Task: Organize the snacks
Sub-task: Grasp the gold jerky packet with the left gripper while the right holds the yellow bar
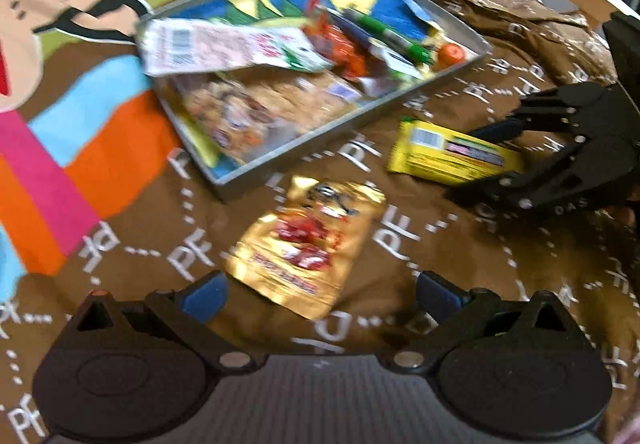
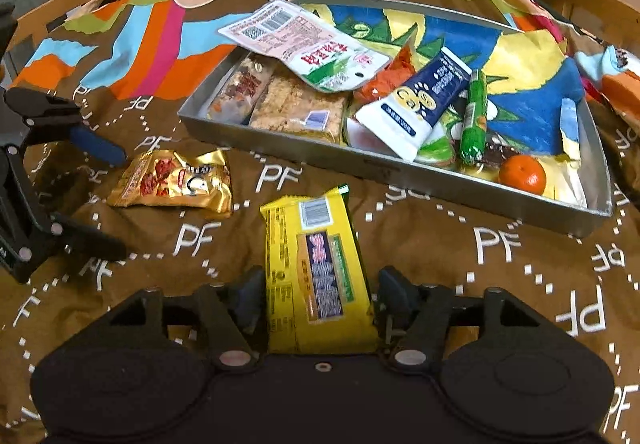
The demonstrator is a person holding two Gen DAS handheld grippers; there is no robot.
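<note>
In tray — snack packets | sausage | orange

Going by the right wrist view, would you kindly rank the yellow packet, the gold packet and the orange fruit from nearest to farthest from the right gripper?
1. Yellow packet: between the right gripper jaws.
2. Gold packet: on the blanket, ahead to the left.
3. Orange fruit: in the tray's near right corner.
</note>
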